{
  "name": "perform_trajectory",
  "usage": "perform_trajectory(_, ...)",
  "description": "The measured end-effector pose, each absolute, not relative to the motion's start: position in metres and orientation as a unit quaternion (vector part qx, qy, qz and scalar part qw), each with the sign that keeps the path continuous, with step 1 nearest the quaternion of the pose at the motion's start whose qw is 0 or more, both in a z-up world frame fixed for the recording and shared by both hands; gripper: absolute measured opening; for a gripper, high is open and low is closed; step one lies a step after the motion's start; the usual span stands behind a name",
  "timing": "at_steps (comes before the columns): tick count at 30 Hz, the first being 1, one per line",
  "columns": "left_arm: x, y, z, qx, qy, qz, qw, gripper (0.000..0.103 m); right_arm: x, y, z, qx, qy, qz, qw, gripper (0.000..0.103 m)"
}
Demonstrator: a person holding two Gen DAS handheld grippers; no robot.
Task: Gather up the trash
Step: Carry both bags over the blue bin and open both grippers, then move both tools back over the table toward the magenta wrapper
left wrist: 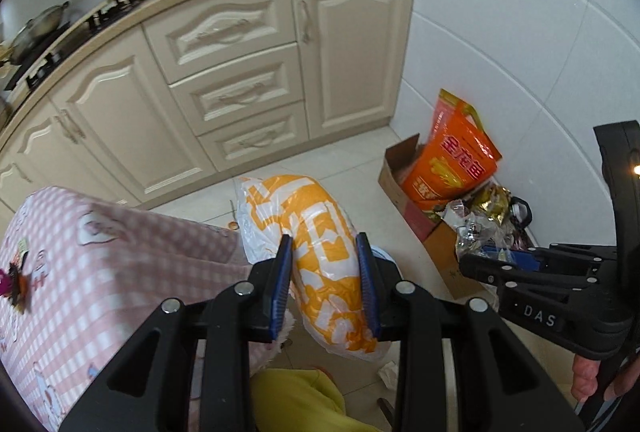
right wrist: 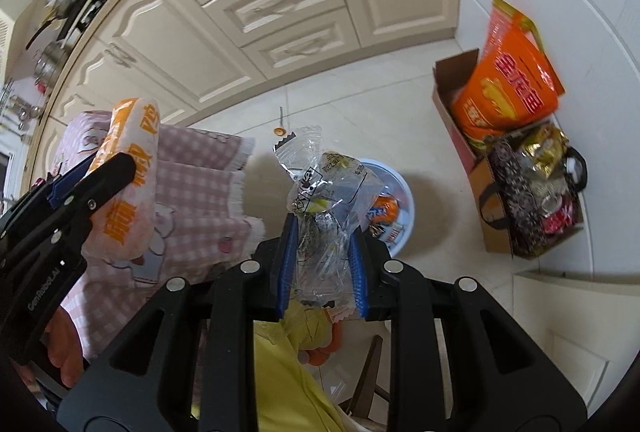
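Observation:
My left gripper (left wrist: 325,252) is shut on a white and orange plastic bag (left wrist: 308,232), held in the air beside the pink checked tablecloth (left wrist: 100,264). The same bag (right wrist: 128,167) and left gripper (right wrist: 100,171) show in the right wrist view at the left. My right gripper (right wrist: 324,232) is shut on a bundle of clear plastic wrappers (right wrist: 324,191), held above a white round bin (right wrist: 400,199) on the floor that holds an orange packet. The right gripper (left wrist: 472,266) also shows in the left wrist view at the right.
A cardboard box (right wrist: 452,111) by the white tiled wall holds an orange sack (right wrist: 508,87), foil wrappers and a dark patterned bag (right wrist: 520,207). Beige kitchen cabinets (left wrist: 240,63) stand behind. A small orange cap (right wrist: 279,130) lies on the floor tiles. Yellow cloth (right wrist: 288,364) is below my grippers.

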State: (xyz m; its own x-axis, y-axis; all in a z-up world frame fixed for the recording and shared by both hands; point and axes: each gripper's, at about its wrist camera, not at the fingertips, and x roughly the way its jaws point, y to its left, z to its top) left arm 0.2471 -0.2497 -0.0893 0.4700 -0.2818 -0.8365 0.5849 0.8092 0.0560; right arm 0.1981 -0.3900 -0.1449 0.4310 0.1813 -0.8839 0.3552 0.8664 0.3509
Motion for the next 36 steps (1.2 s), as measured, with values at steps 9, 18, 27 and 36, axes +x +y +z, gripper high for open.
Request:
perform_trajectory(9, 0.254, -0.25, -0.092, 0.169, 0.443, -0.257, 0.842, 0.063, 0.195, -0.396, -0.169, 0.285, 0.542, -0.062, 0.788, 0.025)
perform_trajectory(18, 0.257, -0.215, -0.08, 0.154, 0.447, -0.232, 0.85, 0.063, 0.214, -0.375, -0.156, 0.279, 0.532, -0.047, 0.798, 0.052)
perform_trajectory(27, 0.254, -0.173, -0.066, 0.126, 0.445, -0.212, 0.861, 0.066, 0.219, -0.35, -0.135, 0.261, 0.517, -0.044, 0.814, 0.079)
perform_trajectory(36, 0.247, -0.121, -0.052, 0.099, 0.438, -0.189, 0.873, 0.07, 0.226, -0.307, -0.122, 0.232, 0.521, -0.017, 0.821, 0.079)
